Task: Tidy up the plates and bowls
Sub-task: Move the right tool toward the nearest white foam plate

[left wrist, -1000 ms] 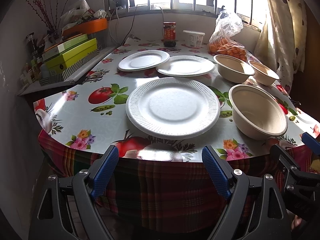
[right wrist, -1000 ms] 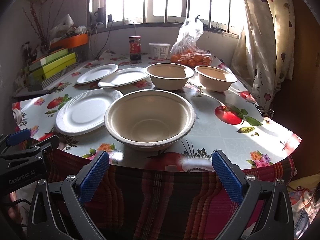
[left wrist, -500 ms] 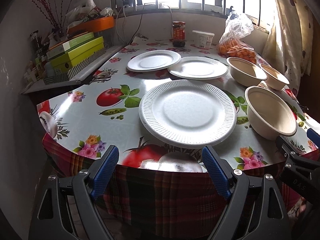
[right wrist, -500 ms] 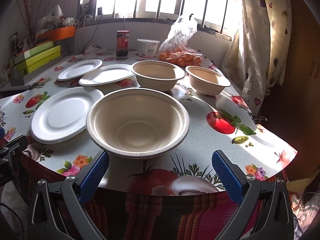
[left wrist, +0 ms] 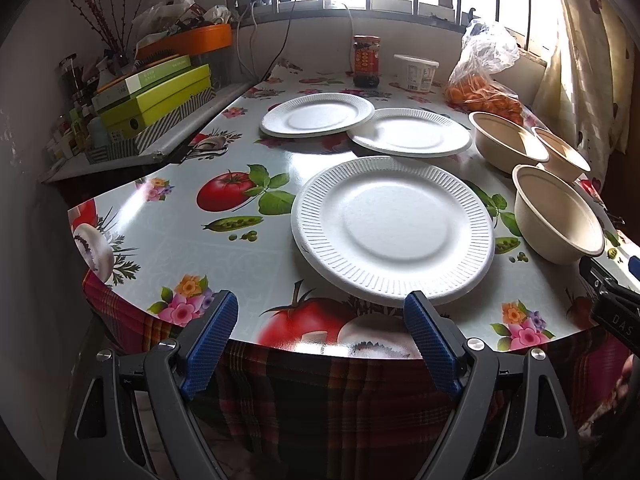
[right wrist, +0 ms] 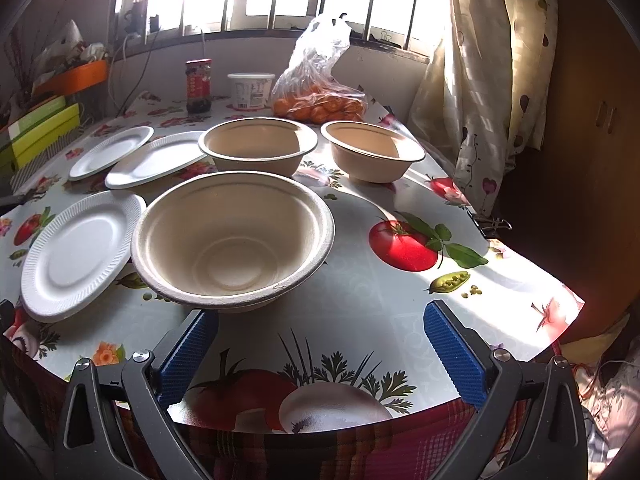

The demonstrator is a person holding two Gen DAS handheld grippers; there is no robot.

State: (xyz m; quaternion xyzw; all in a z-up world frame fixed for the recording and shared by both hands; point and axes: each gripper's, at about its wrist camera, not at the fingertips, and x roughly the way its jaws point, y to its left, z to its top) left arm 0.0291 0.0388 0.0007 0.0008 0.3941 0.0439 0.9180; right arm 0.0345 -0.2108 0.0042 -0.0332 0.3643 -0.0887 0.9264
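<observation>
Three white foam plates lie on the table: the nearest plate [left wrist: 394, 230] [right wrist: 78, 254] and two more plates [left wrist: 318, 120] [left wrist: 412, 138] behind it. To the right stand three beige bowls: a near bowl [left wrist: 558, 214] [right wrist: 234, 236], a middle bowl [right wrist: 258, 146] and a far-right bowl [right wrist: 372, 154]. My left gripper [left wrist: 320, 334] is open at the table's front edge, just short of the nearest plate. My right gripper [right wrist: 318, 344] is open in front of the near bowl, its left finger [right wrist: 188, 354] close under the bowl's rim.
The table [left wrist: 180, 240] has a fruit-print cloth. At the back stand a jar [left wrist: 366, 60], a white tub [left wrist: 416, 72] and a bag of oranges [right wrist: 320, 98]. Green boxes [left wrist: 156, 96] sit on a shelf to the left. A curtain [right wrist: 480, 80] hangs at right.
Both grippers have risen and come forward toward the table; the plate and the near bowl now sit closer to the fingertips. Nothing on the table has moved.
</observation>
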